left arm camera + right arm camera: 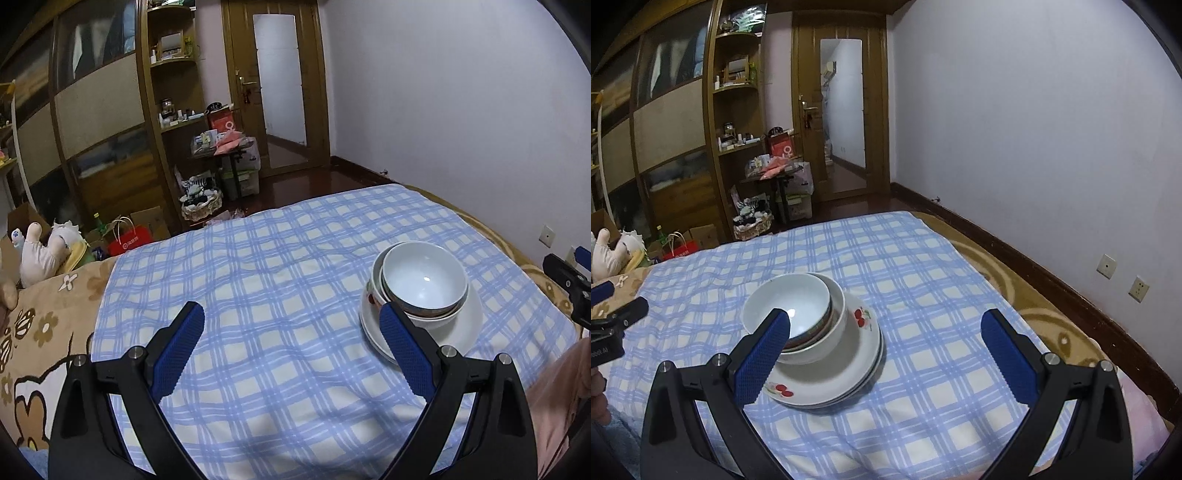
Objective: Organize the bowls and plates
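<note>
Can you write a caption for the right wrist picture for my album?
Open right hand-held gripper faces nested bowls stacked on cherry-print plates atop a blue checked cloth.

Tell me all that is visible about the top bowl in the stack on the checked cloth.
The top bowl is round, white and glossy inside, likely ceramic, with a darker patterned band around its outer wall. It is empty and sits upright, slightly off-centre, nested in a larger white bowl, which rests on stacked plates with red fruit prints. Only that larger bowl touches it. Both claws, left and right, are open and hold nothing.
</note>
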